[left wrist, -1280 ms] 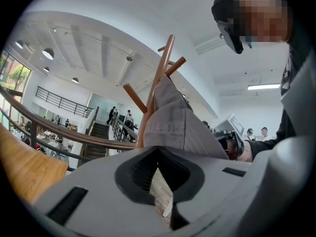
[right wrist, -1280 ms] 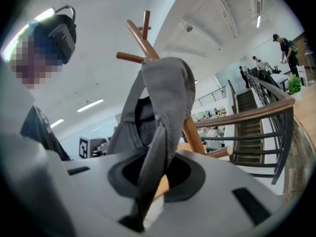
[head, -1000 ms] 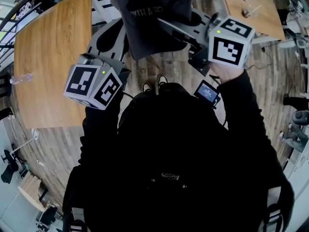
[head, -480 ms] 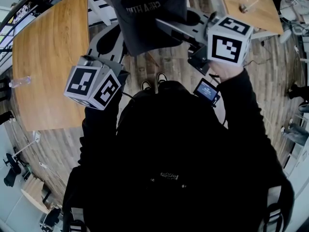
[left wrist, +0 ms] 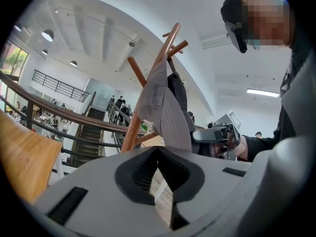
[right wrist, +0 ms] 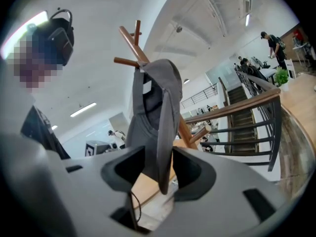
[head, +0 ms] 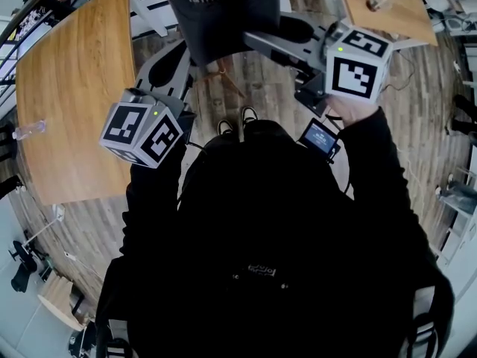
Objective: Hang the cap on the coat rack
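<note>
1. Your right gripper (right wrist: 159,152) has its jaws well apart; they have just been opening. The brim of the cap (right wrist: 153,98) hangs down between them, loose, with neither pad clamping it.
2. Your left gripper (left wrist: 158,151) is narrow. Its tips come together, and only background shows through the slit behind them. The brim's lower edge sits right at those tips; whether they nip it cannot be told.
3. The dark grey cap hangs just beyond both grippers, brim downward. Its crown is up against the upper pegs of the wooden coat rack (right wrist: 131,43).
4. From above, the two grippers reach towards the cap from either side.
5. Below you, a wooden desk (head: 74,88) stands at your left on the plank floor (head: 253,88). A clear bottle (head: 30,129) lies near the desk's outer edge.
6. Farthest off, a staircase (right wrist: 247,117) rises behind dark railings.
</note>
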`<action>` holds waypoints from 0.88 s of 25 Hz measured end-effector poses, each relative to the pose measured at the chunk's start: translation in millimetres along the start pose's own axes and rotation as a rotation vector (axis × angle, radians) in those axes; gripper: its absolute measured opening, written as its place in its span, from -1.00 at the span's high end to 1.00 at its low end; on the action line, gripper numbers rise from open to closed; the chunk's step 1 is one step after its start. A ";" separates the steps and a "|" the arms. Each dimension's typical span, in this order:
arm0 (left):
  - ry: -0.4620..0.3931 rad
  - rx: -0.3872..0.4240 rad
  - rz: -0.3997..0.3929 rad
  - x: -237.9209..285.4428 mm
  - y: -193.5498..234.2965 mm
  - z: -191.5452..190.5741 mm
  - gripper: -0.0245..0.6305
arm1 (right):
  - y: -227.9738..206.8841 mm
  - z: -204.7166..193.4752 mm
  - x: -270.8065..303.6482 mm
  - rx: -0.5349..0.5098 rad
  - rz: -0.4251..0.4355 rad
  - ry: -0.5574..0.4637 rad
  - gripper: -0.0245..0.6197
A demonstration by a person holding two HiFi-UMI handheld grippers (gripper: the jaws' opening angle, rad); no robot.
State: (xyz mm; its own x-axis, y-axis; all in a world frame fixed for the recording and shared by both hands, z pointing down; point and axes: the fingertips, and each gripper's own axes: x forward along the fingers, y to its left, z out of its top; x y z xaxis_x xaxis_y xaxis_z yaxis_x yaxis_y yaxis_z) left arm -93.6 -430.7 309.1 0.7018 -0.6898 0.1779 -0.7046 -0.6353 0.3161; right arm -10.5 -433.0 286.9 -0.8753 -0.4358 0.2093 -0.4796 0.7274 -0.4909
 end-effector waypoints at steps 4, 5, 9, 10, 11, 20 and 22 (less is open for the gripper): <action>0.027 -0.017 -0.012 1.3 0.2 -10.6 0.91 | -2.3 -2.5 -2.8 0.009 -0.017 0.000 0.44; 0.036 -0.020 -0.015 0.9 0.0 -14.0 0.91 | -4.2 -4.2 -4.6 0.020 -0.035 0.002 0.44; 0.075 -0.029 -0.024 0.4 0.7 -30.2 0.91 | -9.5 -10.9 -11.0 0.026 -0.055 0.008 0.44; 0.088 -0.032 -0.026 0.3 0.7 -36.1 0.91 | -11.1 -13.3 -13.4 0.031 -0.062 0.010 0.43; 0.101 -0.036 -0.030 -0.1 -0.1 -42.4 0.91 | -12.1 -15.9 -15.9 0.037 -0.068 0.012 0.38; 0.142 -0.053 -0.065 -1.1 -16.7 -65.6 0.91 | -13.3 -22.8 -29.6 0.063 -0.107 -0.003 0.27; 0.132 -0.033 -0.074 1.4 -18.6 -57.5 0.91 | -11.6 -22.1 -28.2 0.056 -0.104 -0.004 0.27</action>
State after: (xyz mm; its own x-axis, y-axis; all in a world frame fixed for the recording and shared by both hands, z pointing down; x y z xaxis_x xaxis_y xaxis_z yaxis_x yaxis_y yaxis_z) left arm -73.5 -400.0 357.1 0.7607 -0.5889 0.2730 -0.6483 -0.6696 0.3624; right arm 18.5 -417.4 305.4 -0.8208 -0.5095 0.2582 -0.5633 0.6473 -0.5135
